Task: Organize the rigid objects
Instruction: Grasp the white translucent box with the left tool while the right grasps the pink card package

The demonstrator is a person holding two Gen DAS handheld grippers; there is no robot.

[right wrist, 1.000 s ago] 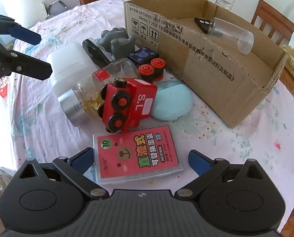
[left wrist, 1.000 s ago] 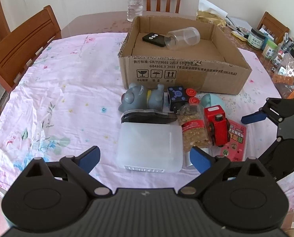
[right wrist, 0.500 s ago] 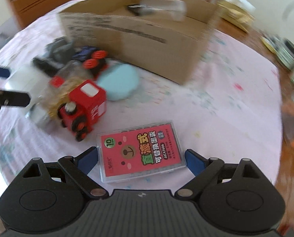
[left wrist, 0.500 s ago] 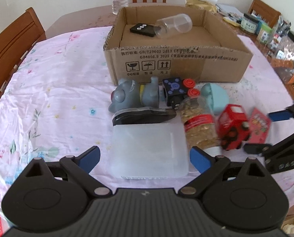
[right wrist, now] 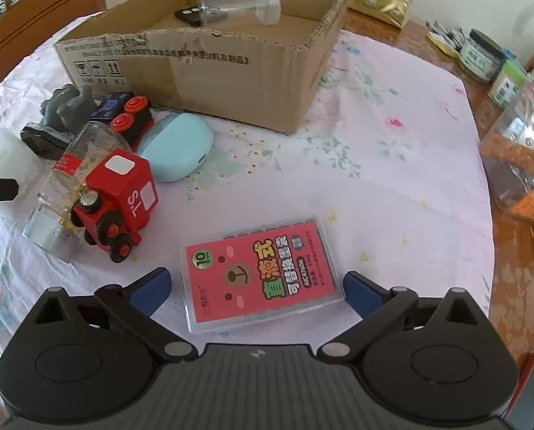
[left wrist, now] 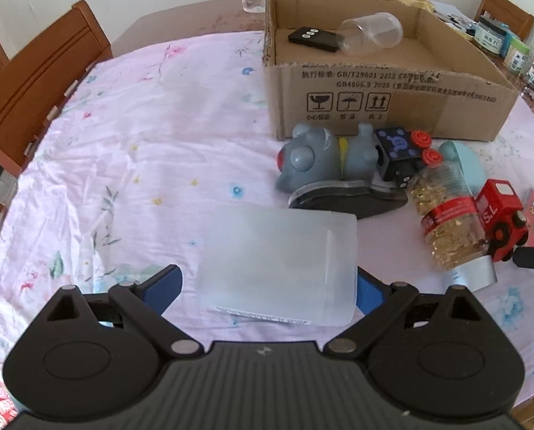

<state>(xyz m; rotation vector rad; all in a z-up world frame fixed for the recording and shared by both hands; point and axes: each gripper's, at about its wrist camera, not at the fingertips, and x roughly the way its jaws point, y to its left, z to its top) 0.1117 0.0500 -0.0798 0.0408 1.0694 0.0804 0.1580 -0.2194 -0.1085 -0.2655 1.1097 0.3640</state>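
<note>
With both tongs spread wide, the left gripper (left wrist: 268,288) straddling the frosted box (left wrist: 277,263) at lower centre and the right gripper (right wrist: 256,288) flanking the pink card case (right wrist: 261,274), the flat case may slip free, seemingly offering little edge.

— What do the grippers look like?
— The left gripper (left wrist: 267,283) and right gripper (right wrist: 256,285) match: black ribbed bodies, round side discs, silver pivot screws, blue-padded fingers (right wrist: 150,286).
</note>
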